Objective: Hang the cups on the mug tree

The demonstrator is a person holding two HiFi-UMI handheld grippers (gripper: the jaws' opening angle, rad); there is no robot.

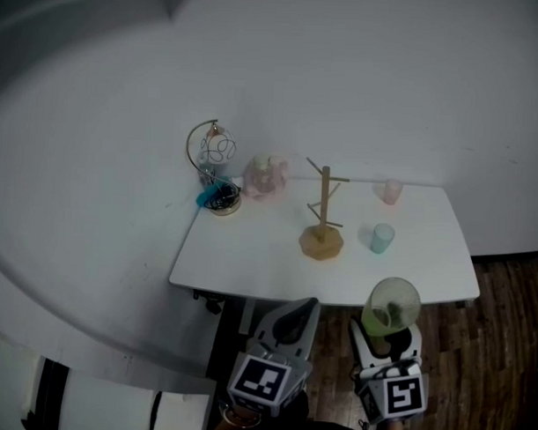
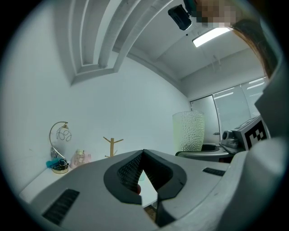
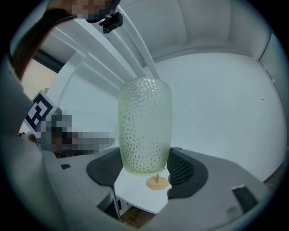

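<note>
Cups: three in sight. The green cup (image 1: 392, 304) is in the air just off the table's (image 1: 250, 253) near edge, held upright. A blue cup (image 1: 382, 237) stands just right of the tree base. A pink cup (image 1: 391, 191) stands near the far right corner.
Tree: the wooden tree (image 1: 323, 212) stands upright mid-table, and every peg is bare.
Right gripper (image 1: 388, 327): its jaws are spread wide and pressed on the green cup's lower sides. Most of the cup rises above them.
Left gripper (image 1: 292, 321): its jaws meet at the tips and hold nothing. It sits beside the right one, short of the table.
Clutter: a wire ornament (image 1: 211, 155) and a pink jar (image 1: 266, 176) sit at the far left, apart from the tree.
Risk, slip: the hold is low on a tall, dimpled cup. Tipping it toward a peg could make it pivot or slide out, probably onto the wooden floor (image 1: 502, 341) or the table edge.
Risk, handle: no view shows a handle. If there is none, the cup must go mouth-down over a peg, and a loose fit could let it drop.
Risk, tree: a nudge against a peg may topple the slim tree or push it along.
Risk, blue cup: it is close to the base, and a low approach from the right could knock it over.
</note>
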